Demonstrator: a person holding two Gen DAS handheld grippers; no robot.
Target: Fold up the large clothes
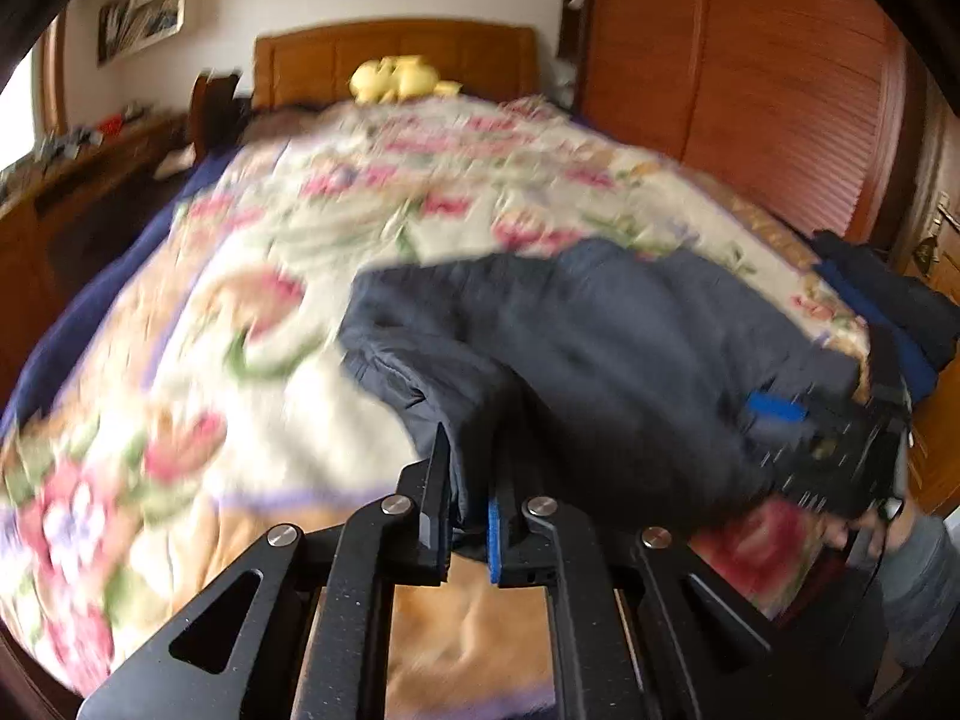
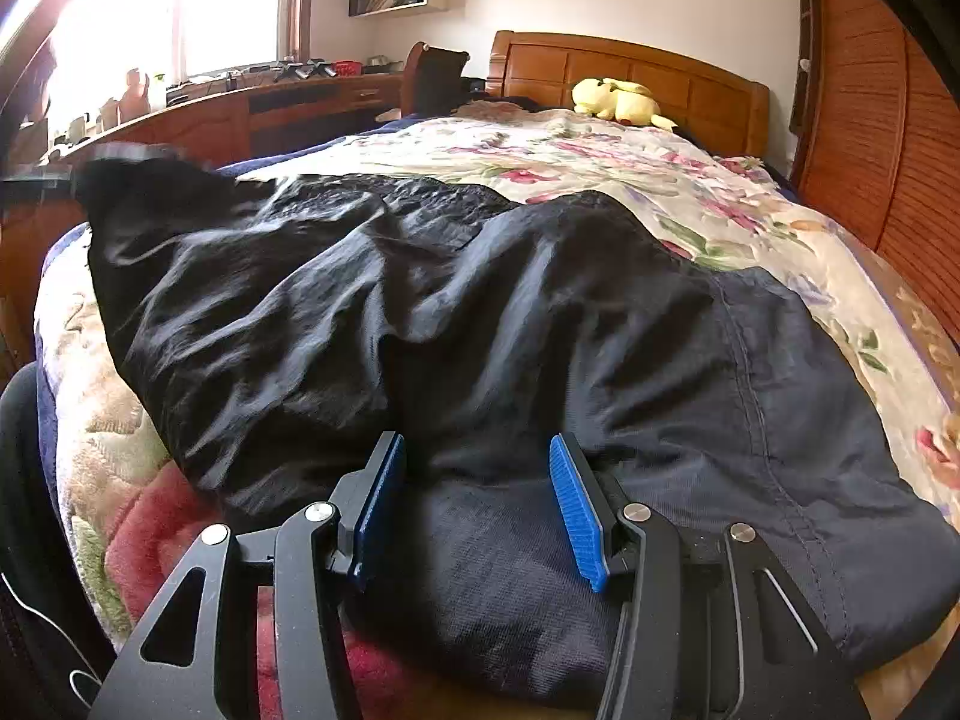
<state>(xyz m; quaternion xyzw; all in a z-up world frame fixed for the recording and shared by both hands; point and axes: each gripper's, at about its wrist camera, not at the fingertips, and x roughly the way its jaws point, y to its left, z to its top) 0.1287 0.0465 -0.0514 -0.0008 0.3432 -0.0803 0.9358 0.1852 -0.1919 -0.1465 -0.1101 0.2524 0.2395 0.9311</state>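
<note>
The dark navy garment [image 2: 480,312], which looks like a pair of trousers or a light jacket in thin woven cloth, lies spread over the near half of the bed, on the floral quilt [image 2: 690,180]. It reads as soft, limp and fairly light, likely a little slick, so it should drape and slide rather than hold a crease; seams and hems look like the surest places to pinch, since a single thin layer could slip out.

The left gripper [image 1: 471,480] has its jaws pressed together on a fold of the cloth at its near left edge, the fabric hanging from the pinch. The right gripper [image 2: 477,492] stands with jaws spread over the near edge of the garment, blue pads [image 2: 579,510] either side of a bunched ridge; whether the pads press it I cannot tell.

Room to work: the far half of the quilt is bare up to the yellow plush toy [image 2: 618,99] by the headboard [image 2: 600,66]. At the right the slatted wardrobe doors [image 2: 888,150] stand close to the bed edge, and a second dark pile [image 1: 888,300] sits there. The left side drops toward a wooden desk [image 2: 240,108]
</note>
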